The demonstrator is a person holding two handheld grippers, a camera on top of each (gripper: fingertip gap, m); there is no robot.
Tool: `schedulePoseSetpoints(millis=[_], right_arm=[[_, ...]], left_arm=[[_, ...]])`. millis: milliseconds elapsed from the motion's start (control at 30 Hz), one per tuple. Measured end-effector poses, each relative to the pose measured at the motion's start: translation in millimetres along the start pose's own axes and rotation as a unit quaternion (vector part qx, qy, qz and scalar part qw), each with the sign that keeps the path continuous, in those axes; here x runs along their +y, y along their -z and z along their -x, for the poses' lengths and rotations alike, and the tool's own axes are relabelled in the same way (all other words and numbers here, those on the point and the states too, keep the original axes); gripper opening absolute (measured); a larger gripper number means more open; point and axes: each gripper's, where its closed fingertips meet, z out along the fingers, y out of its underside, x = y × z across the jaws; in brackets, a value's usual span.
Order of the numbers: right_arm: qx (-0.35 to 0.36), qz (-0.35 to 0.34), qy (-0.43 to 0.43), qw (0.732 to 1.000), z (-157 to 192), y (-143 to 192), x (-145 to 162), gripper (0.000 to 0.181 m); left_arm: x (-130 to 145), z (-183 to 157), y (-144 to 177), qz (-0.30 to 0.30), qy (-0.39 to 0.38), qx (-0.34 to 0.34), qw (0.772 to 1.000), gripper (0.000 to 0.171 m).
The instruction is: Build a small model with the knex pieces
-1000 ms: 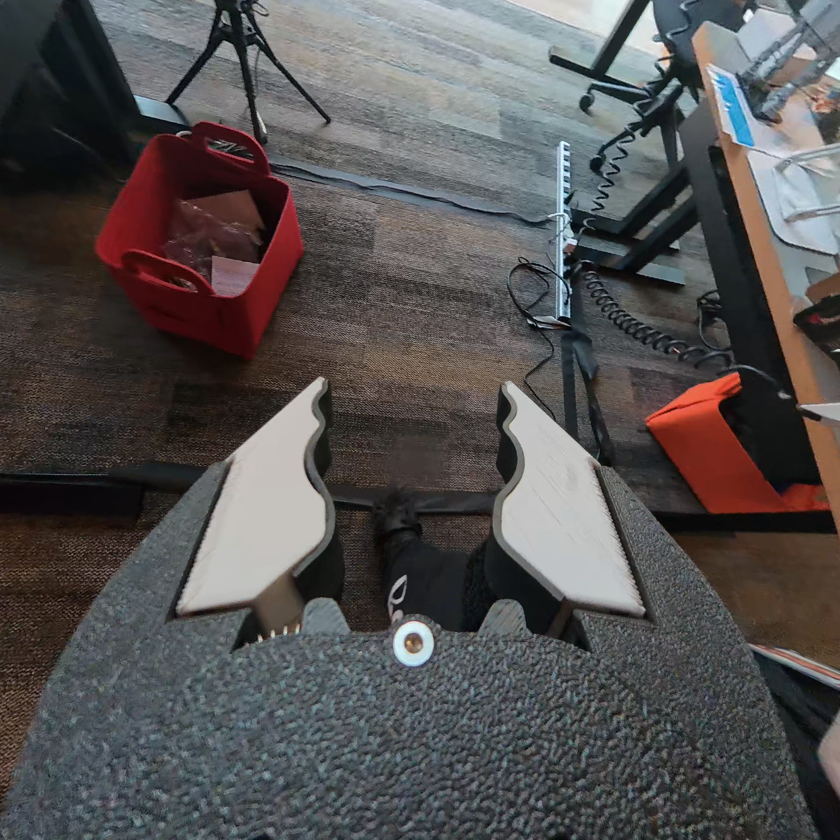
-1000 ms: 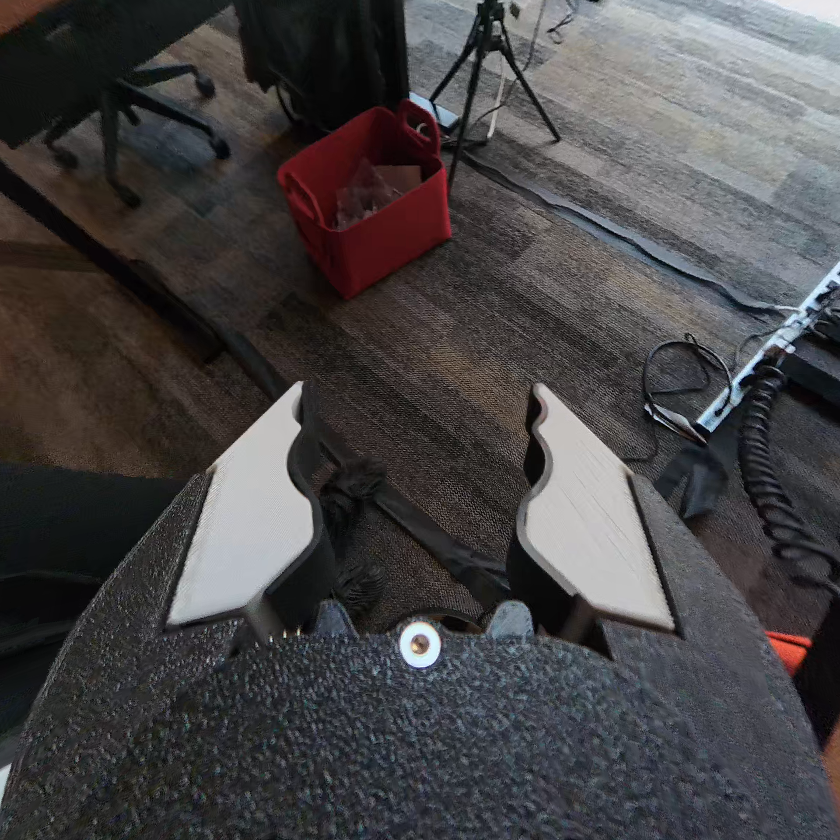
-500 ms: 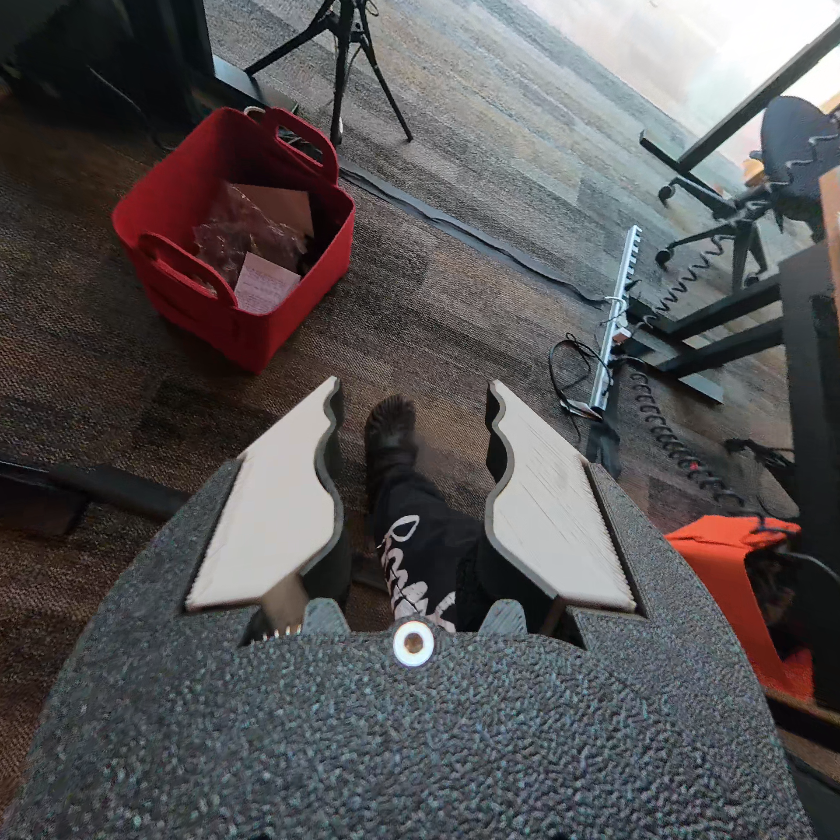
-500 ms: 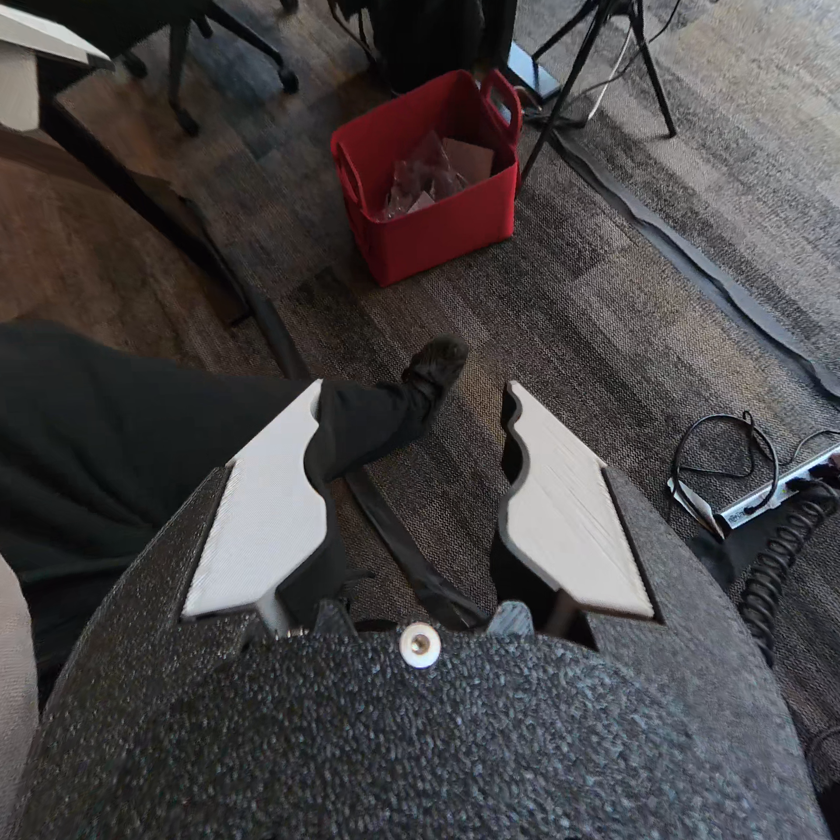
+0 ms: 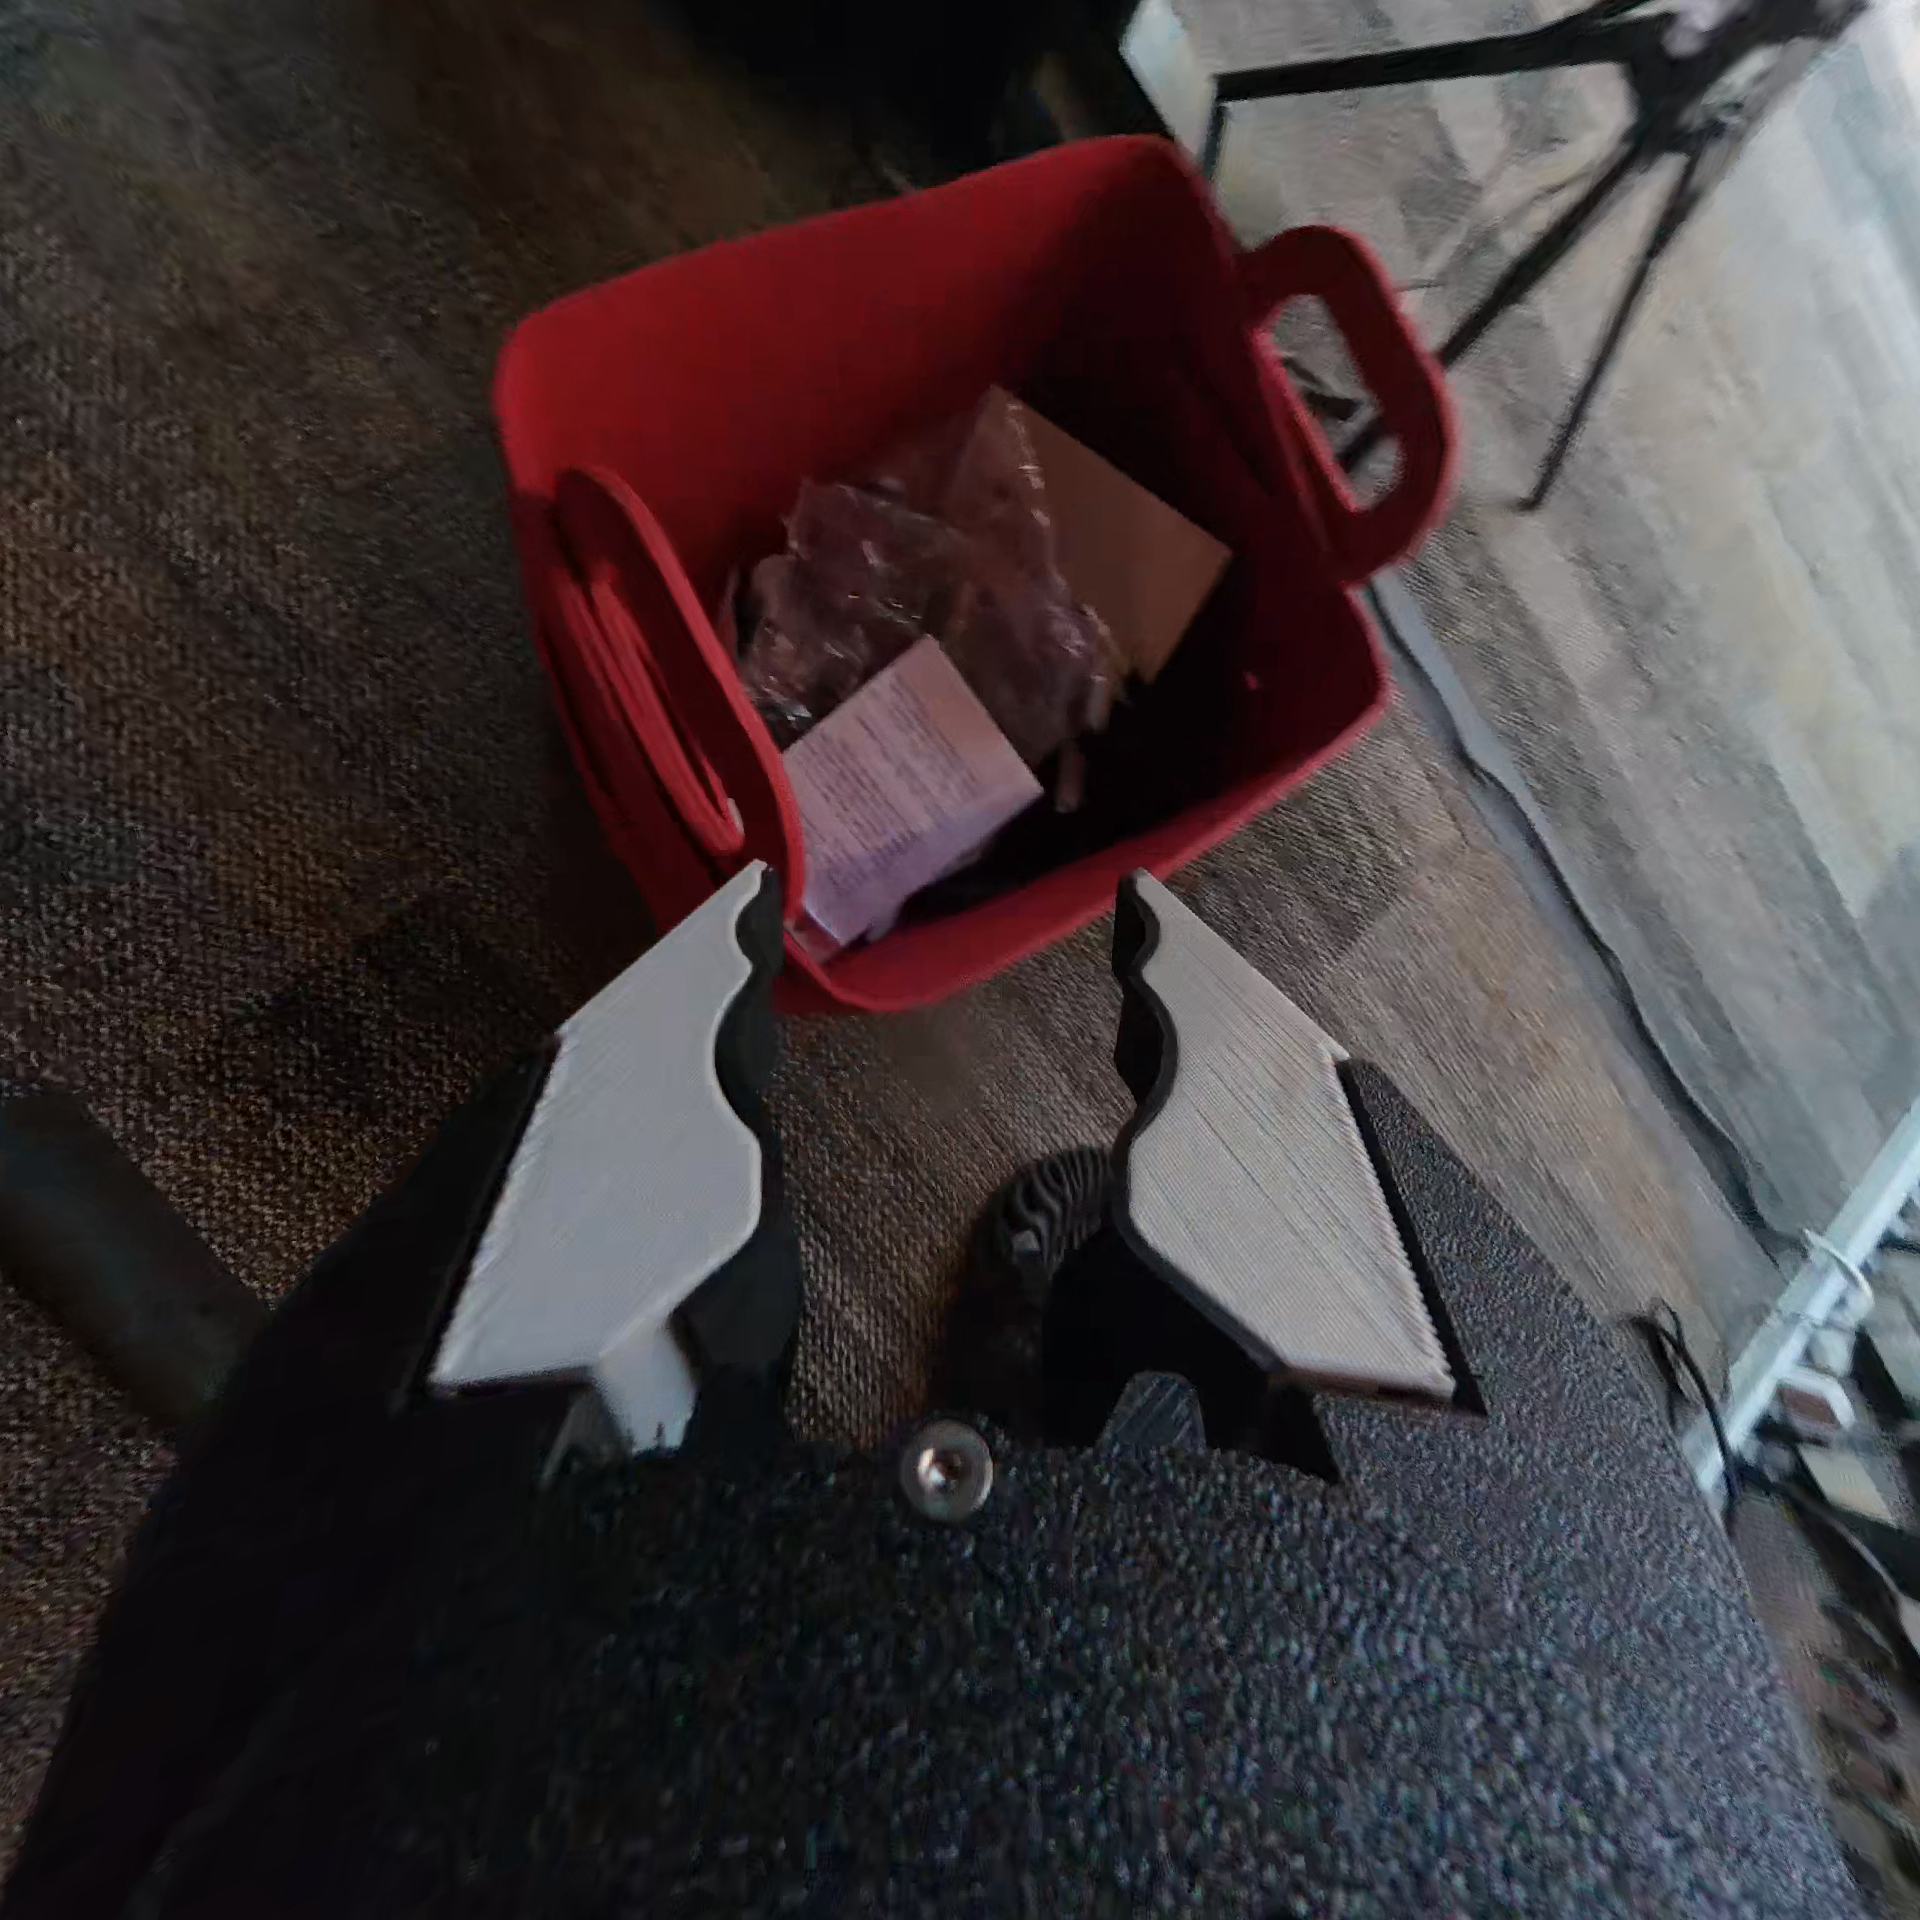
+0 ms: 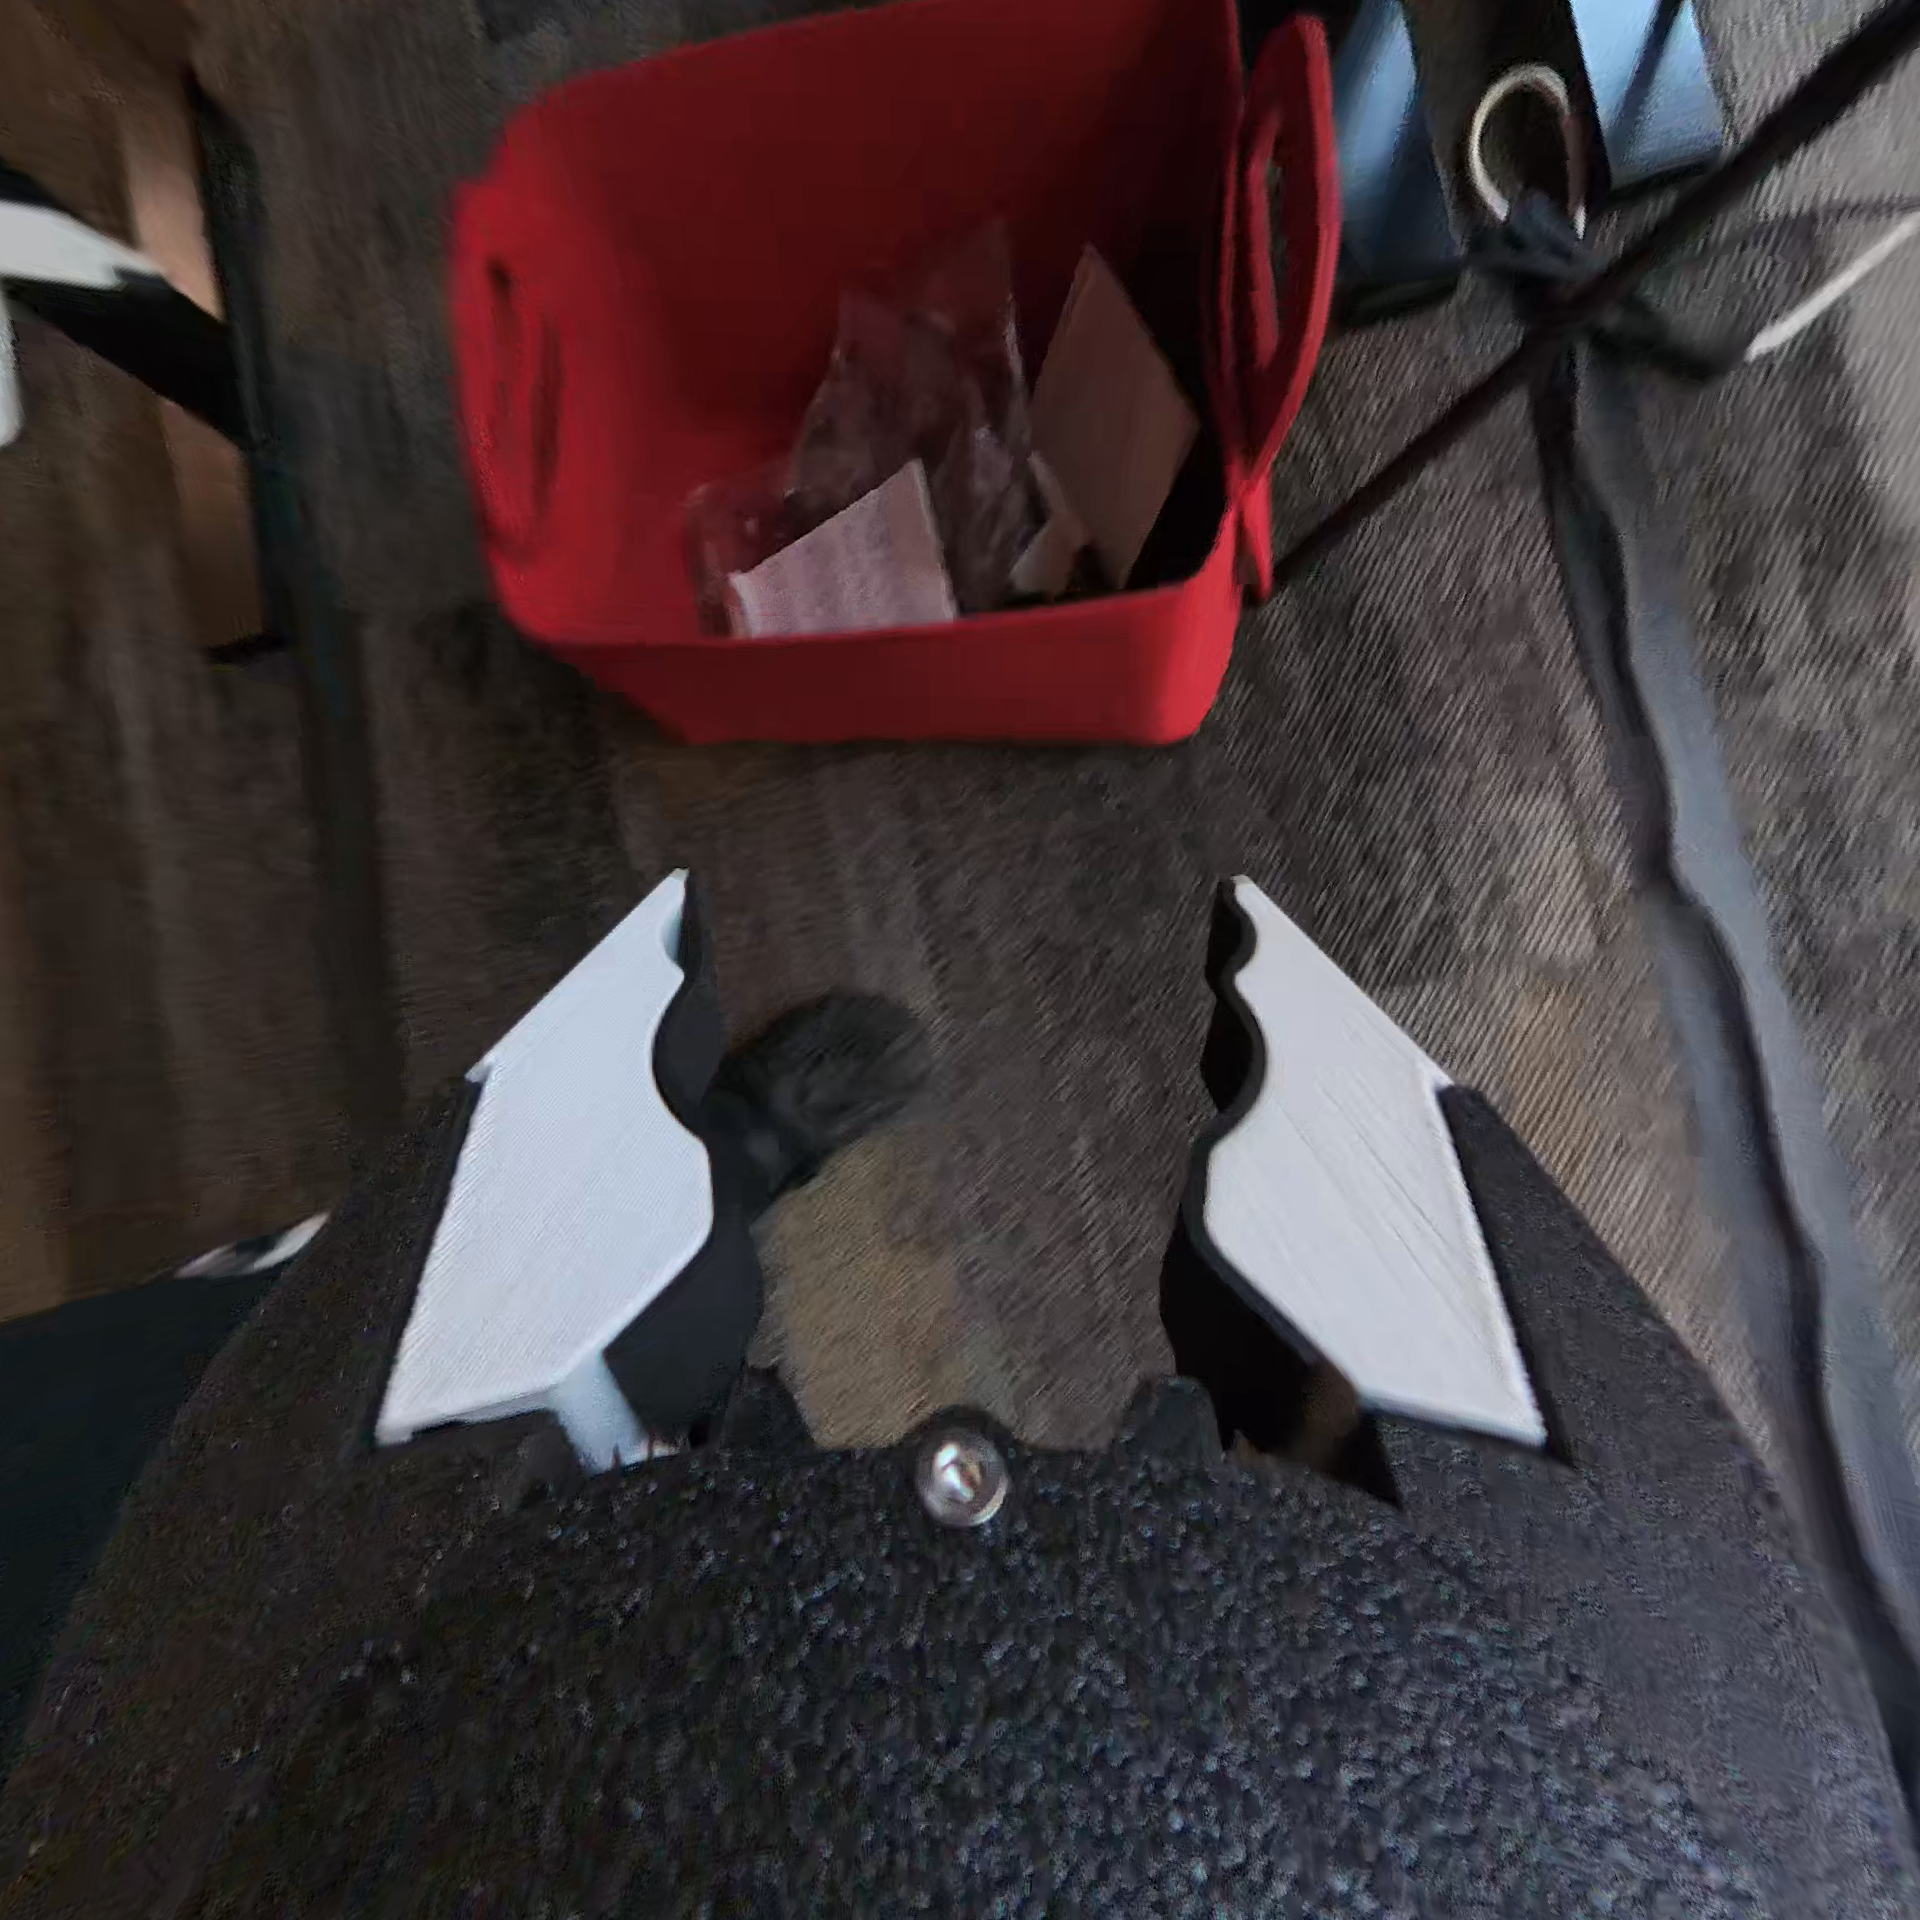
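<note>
Brown-grey carpet floor (image 5: 260, 675) fills both views. A red felt basket (image 5: 831, 343) stands right on it, open side up, two loop handles showing. A black tripod (image 5: 1579, 260) has its legs planted just beyond the basket, and a dark cable strip (image 5: 1558, 831) runs flat along the carpet beside it.

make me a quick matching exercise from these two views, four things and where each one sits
Things:
1. red basket
2. pale printed sheet
3. tripod
4. dark shoe

Places:
A. inside the basket, near corner
B. on the carpet, ahead of both grippers
C. by the right gripper's left finger
D. beyond the basket's far handle

Pairs: 1-B, 2-A, 3-D, 4-C
</note>
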Motion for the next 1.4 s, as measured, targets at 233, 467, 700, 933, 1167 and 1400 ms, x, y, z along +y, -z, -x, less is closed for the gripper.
schedulePoseSetpoints(millis=[233, 467, 700, 933, 1167, 1400], right_arm=[[-0.001, 0.015, 0.09, 0.996, -134.7, -221.6, -74.4, 0.089], [-0.021, 0.015, 0.046, 0.999, -154.6, -313.5, -101.5, 0.08], [-0.065, 0.025, 0.099, 0.993, -141.0, -350.6, -115.2, 0.017], [-0.084, -0.014, 0.093, 0.992, -169.2, -339.3, -106.6, 0.005], [-0.078, -0.013, 0.075, 0.994, -218.6, -298.6, -62.3, 0.003], [-0.092, -0.078, 0.279, 0.953, -149.1, -297.4, -108.5, 0.015]], left_arm=[[11.0, 63.1, -110.2, 0.012, 0.044, -0.071, 0.996, 0.064], [24.3, 84.2, -167.4, 0.051, 0.019, -0.116, 0.992, 0.054], [31.2, 73.7, -180.3, 0.012, 0.06, -0.118, 0.991, 0.012], [61.3, 85.0, -141.1, -0.05, 0.12, -0.093, 0.987, 0.003], [110.9, 67.9, -96.5, -0.035, 0.122, -0.041, 0.991, 0.002], [109.0, 68.6, -108.5, -0.098, 0.102, -0.024, 0.99, 0.005]])
